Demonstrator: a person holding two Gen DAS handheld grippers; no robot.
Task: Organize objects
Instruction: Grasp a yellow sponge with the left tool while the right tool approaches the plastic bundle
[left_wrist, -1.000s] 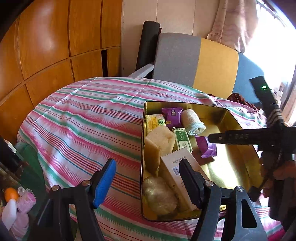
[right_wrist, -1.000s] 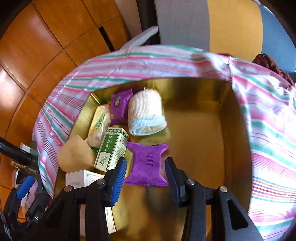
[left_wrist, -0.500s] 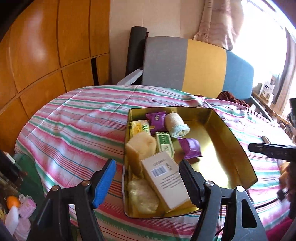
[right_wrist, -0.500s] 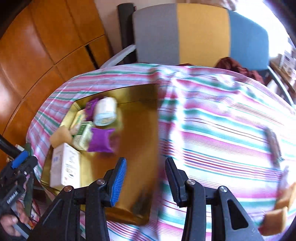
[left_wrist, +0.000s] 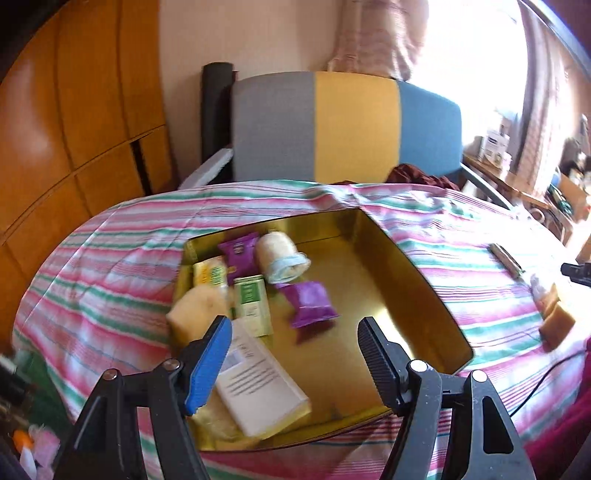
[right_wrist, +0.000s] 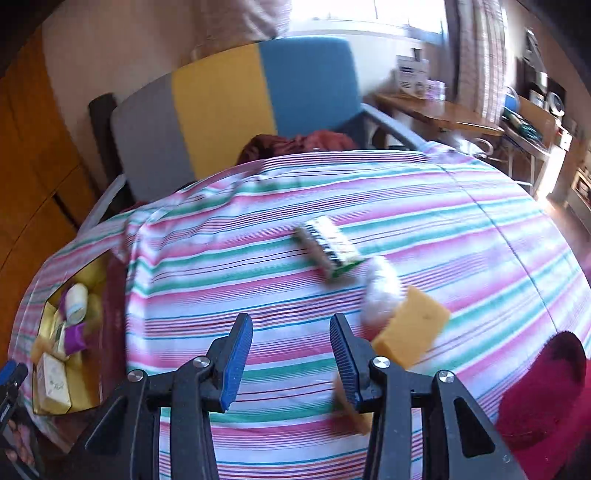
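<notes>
A gold tin (left_wrist: 424, 280) sits on the striped tablecloth and holds two purple packets (left_wrist: 312, 302), a bandage roll (left_wrist: 280, 254), a green box (left_wrist: 251, 299), a white box (left_wrist: 258, 380) and a sponge (left_wrist: 195, 314). My left gripper (left_wrist: 295, 354) hovers open over the tin's near part, with nothing between its fingers. My right gripper (right_wrist: 291, 354) is open and empty above the bare cloth to the right of the tin (right_wrist: 92, 369). Ahead of it lie a battery pack (right_wrist: 328, 247), a white fluffy item (right_wrist: 380, 291) and a yellow sponge (right_wrist: 410, 328).
A grey, yellow and blue chair (left_wrist: 343, 125) stands behind the table, with dark red cloth (right_wrist: 295, 142) on its seat. Wooden panels (left_wrist: 74, 110) fill the left. A red garment (right_wrist: 546, 384) lies at the lower right. A desk with clutter (right_wrist: 443, 110) stands by the window.
My right gripper swung away from the tin to the right, over the cloth; the purple packet that lay between its fingers stayed in the tin. My left gripper shifted a little along the tin.
</notes>
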